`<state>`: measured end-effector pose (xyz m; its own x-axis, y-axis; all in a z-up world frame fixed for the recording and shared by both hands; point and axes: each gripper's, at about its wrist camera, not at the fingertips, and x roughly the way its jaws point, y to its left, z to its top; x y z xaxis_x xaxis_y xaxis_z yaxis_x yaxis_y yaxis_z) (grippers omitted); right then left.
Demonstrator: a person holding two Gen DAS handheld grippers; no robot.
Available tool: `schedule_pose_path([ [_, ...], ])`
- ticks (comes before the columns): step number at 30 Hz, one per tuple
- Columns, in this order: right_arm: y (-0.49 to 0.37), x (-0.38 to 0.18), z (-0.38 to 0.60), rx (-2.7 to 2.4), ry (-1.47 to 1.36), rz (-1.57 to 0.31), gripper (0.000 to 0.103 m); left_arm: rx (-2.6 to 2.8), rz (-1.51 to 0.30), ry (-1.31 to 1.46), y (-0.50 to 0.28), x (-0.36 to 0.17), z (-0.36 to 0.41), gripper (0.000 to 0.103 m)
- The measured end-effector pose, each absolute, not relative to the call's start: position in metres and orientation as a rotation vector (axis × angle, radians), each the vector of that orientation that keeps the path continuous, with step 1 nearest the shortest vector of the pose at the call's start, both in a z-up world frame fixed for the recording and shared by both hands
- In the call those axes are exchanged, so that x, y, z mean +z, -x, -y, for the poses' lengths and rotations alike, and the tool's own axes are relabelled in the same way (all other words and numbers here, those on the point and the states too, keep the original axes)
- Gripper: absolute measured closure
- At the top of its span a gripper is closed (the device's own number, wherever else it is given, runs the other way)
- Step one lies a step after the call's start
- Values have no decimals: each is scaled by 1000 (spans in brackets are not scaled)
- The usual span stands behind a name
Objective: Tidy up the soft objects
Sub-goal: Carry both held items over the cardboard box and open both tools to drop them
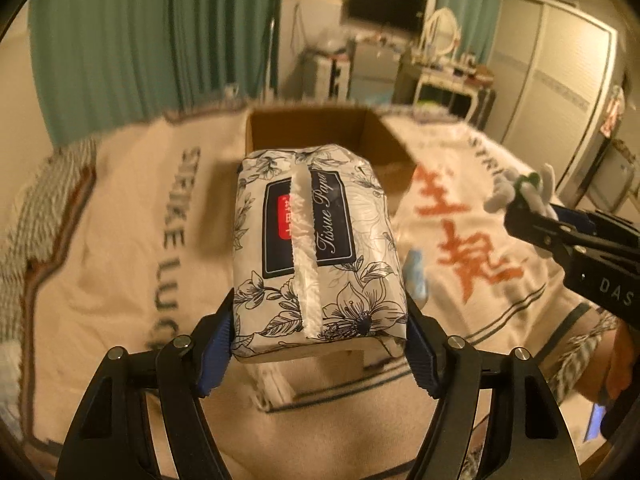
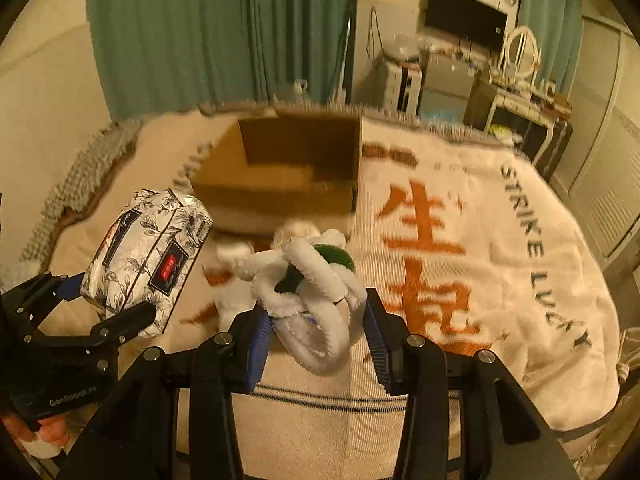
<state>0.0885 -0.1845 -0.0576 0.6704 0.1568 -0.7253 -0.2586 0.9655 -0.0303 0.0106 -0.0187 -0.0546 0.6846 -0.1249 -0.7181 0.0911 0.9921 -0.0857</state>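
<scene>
tissue pack clamped in left gripper; plush toy in right gripper; cardboard box beyond.

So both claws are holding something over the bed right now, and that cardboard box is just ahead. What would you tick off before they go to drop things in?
1. Left gripper has the tissue pack between both fingers: ok, gripped at its near end only.
2. Right gripper has the white plush toy: ok, its loops sit between the fingers.
3. Cardboard box open on top: ok.
4. Room inside the box: cannot tell, the floor is blurred and shadowed.
5. Grippers clear of each other: ok, a gap shows between them in the right wrist view.
6. Other soft white pieces lying before the box: not ok, not yet collected.
</scene>
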Motion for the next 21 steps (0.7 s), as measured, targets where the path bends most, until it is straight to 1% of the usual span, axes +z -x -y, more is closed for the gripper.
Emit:
schedule_pose_path([
  [5,-89,-22,180,269,114,-729,61,-127,-753,42,-21,-27,8,31],
  [9,-113,3,174,300,79,-689,61,-109,-713,38,-49,-12,4,31],
  [13,-154,21,161,341,72,-650,61,-91,-702,62,-90,-5,3,31],
  [18,-225,21,145,362,39,-671,61,-79,-705,46,-154,-13,3,31],
  [21,-269,4,138,360,36,-703,61,-73,-728,19,-191,-31,2,31],
])
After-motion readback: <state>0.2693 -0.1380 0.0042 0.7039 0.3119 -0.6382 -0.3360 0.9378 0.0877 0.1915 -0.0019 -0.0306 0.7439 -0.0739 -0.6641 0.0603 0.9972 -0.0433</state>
